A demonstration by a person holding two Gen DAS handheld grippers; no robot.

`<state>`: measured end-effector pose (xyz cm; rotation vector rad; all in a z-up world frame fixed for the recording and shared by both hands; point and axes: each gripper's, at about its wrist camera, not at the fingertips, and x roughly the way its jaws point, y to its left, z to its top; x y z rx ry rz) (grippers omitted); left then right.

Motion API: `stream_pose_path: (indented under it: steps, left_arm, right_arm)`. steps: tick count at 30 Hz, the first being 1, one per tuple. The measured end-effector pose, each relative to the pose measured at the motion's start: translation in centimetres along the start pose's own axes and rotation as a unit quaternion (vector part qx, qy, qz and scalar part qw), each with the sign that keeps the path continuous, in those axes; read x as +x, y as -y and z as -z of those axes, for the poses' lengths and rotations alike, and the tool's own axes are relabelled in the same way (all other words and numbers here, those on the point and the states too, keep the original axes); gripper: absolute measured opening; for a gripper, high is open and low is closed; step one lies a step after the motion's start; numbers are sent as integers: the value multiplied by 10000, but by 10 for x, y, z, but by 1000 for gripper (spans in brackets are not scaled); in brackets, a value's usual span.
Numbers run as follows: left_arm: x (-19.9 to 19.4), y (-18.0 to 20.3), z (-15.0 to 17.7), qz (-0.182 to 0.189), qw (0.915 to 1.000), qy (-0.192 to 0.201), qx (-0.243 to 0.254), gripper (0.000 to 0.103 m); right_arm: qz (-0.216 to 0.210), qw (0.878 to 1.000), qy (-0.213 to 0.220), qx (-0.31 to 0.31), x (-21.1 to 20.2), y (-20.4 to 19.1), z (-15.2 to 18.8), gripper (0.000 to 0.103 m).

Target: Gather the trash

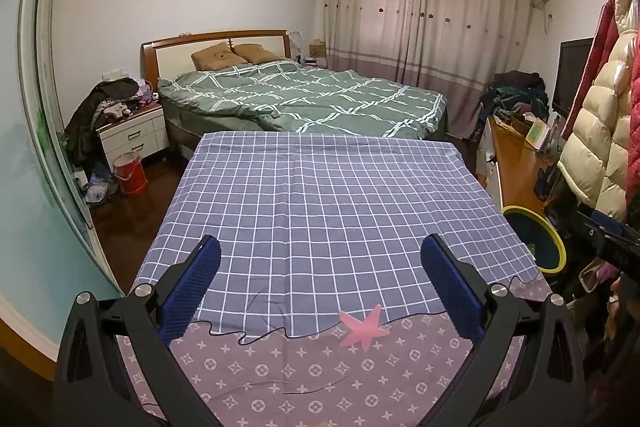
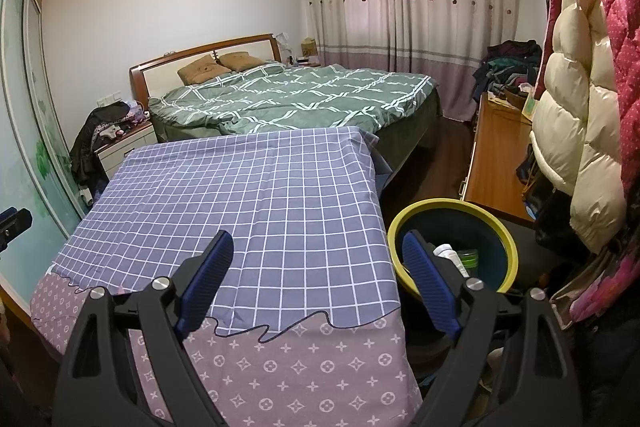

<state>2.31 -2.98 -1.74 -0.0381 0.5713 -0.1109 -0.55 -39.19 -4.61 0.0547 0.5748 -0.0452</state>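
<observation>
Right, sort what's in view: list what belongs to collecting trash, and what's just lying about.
Belongs to the job:
- yellow-rimmed bin beside the cloth-covered table
- white tube and green item already inside it
- both tools, open and empty: left, right

Just lying about:
- bed
- red bucket
- clothes pile
- hanging jackets

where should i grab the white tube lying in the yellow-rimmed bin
Grip the white plastic tube across its narrow body, coming from above through the open top of the dark round bin with the yellow rim. It lies slanted among other items, so side access looks blocked by the wall.
</observation>
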Motion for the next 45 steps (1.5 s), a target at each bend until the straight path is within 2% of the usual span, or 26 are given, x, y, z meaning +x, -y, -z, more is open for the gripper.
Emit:
stream_pose_path:
  steps: [26, 35, 38, 40, 42, 45]
  left_arm:
    - [12, 12, 2, 167, 9997, -188, 70, 98]
    - [26, 12, 1, 394, 9988, -280, -65, 98]
    - [40, 13, -1, 415, 9983, -415, -38, 98]
    - [61, 11, -4, 439, 9965, -702, -87, 98]
    - [92, 8, -7, 394, 9951, -901, -42, 98]
    - [145, 2, -12, 259, 9937, -1084, 92, 98]
  right_arm:
    - [-7, 10000, -69, 0, 6, -4, 8, 82]
    - [-27, 9999, -161, 37, 14, -1, 9, 82]
    - [-56, 9997, -222, 26, 20, -1, 7, 82]
    - [-85, 9996, -282, -17, 30, -3, 3, 85]
    - [-200, 9992, -328, -65, 45, -6, -2, 88]
    - [-262, 9976, -606, -219, 89, -16, -13, 89]
